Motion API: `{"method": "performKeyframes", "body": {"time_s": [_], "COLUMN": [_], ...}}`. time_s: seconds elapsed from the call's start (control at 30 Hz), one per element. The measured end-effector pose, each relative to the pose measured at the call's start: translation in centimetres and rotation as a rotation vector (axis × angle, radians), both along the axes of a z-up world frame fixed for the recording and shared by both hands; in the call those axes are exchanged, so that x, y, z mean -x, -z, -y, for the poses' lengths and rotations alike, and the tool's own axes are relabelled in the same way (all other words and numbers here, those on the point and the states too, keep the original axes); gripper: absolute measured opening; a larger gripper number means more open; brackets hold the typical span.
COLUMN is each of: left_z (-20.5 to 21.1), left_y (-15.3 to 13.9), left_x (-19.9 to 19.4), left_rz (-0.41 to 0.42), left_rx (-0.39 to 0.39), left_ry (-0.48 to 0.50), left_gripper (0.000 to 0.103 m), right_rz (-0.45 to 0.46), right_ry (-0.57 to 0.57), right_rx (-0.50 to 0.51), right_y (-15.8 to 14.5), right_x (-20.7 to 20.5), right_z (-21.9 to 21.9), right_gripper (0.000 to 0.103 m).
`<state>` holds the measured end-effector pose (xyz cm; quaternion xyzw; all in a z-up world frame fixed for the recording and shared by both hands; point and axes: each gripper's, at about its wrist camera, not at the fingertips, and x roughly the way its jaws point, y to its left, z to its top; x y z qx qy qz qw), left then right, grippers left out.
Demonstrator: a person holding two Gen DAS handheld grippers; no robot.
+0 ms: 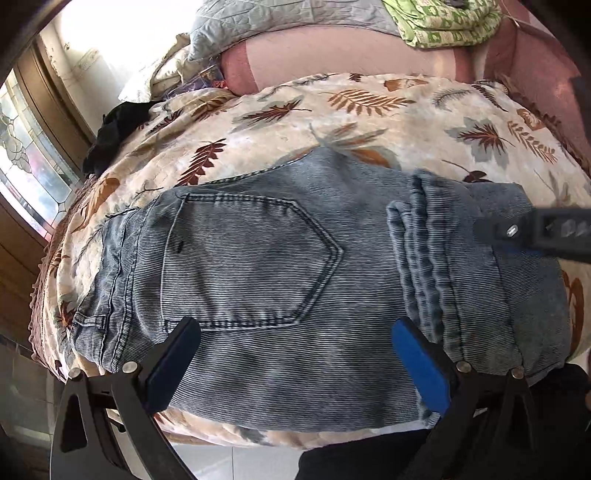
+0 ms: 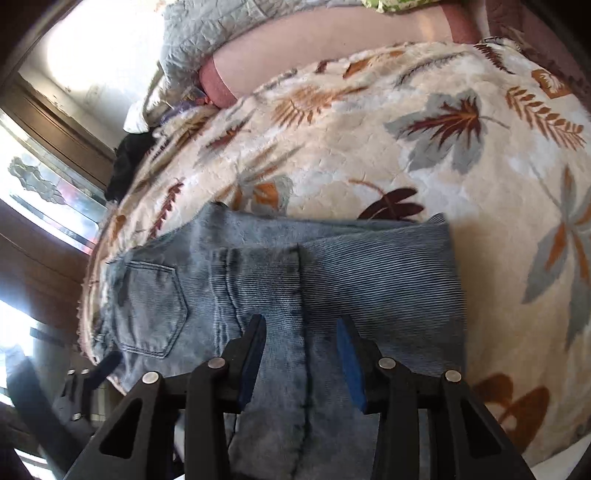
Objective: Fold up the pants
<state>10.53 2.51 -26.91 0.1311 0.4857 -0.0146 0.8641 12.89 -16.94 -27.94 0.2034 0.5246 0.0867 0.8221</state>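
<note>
Light blue denim pants (image 1: 280,266) lie folded on the leaf-print bedspread (image 1: 332,110), back pocket (image 1: 251,258) up, hems (image 1: 424,251) laid over the right part. My left gripper (image 1: 295,332) is open just above the near edge, its jaws wide apart. My right gripper (image 2: 301,332) is open over the folded legs (image 2: 369,280), holding nothing. The right gripper also shows in the left wrist view (image 1: 517,232), over the pants' right end. The left gripper shows blurred in the right wrist view (image 2: 99,369).
The bed's near edge (image 1: 258,439) runs just below the pants. A black garment (image 1: 110,136) lies at the far left of the bed. Grey quilt (image 1: 280,22), green cloth (image 1: 443,18) and pink pillow (image 1: 332,55) are at the back. A window (image 1: 22,147) is on the left.
</note>
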Motion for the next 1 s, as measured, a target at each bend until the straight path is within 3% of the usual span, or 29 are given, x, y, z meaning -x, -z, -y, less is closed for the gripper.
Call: {"method": "performKeyframes", "body": {"time_s": [0.17,0.6,1.0], "left_z": [-0.9,-1.7,-1.7], "left_y": [3.1,3.8,4.4], "left_x": [-1.3,-1.0,-1.1], "left_rz": [-0.089,-0.036,-0.033], "left_rx": [-0.020,0.035,0.037], "left_ry": [-0.023,0.013,0.040], "left_gripper": [0.103,0.103,0.103], "right_rz": [-0.007,0.040,0.054], "right_ry": [-0.001,0.006,-0.011], "right_rx": [0.057,0.012,0.073], "right_y": [1.4,1.9,1.7], "right_x": [-0.9,-0.4,-0.3], "right_z": [-1.2,-0.7,-1.5], "right_gripper": [0.044,0.045,0.045]}}
